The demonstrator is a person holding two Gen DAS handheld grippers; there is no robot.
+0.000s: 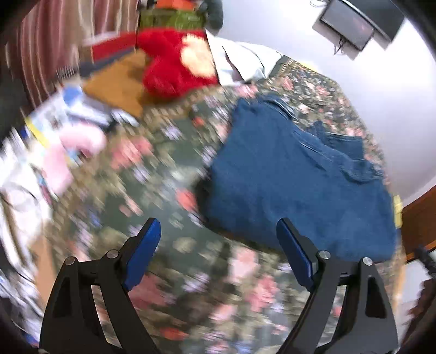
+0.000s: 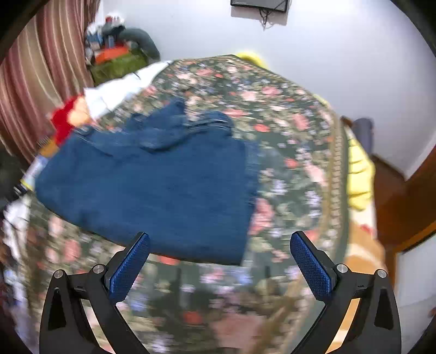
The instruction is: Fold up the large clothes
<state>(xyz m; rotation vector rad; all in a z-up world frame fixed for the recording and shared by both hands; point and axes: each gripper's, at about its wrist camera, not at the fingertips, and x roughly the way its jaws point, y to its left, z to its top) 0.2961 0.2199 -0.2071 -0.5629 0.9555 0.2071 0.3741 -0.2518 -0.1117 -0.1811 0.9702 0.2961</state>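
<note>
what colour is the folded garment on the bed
Dark denim blue: the folded garment lies on the floral bedspread; clearest in the right wrist view.

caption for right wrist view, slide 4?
Open right gripper above folded blue denim garment on floral bedspread.

One folded pair of blue jeans (image 2: 152,185), one red plush toy (image 1: 174,65), one white pillow (image 1: 239,62), one wall-mounted screen (image 1: 348,24), one flowered bedspread (image 2: 286,114), two hand-held grippers

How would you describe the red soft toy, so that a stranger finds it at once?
Start from the bed with the floral cover. At its far end, beside the white pillow, lies the red plush toy. It is the only bright red, furry thing; the folded blue garment nearby is flat.
</note>
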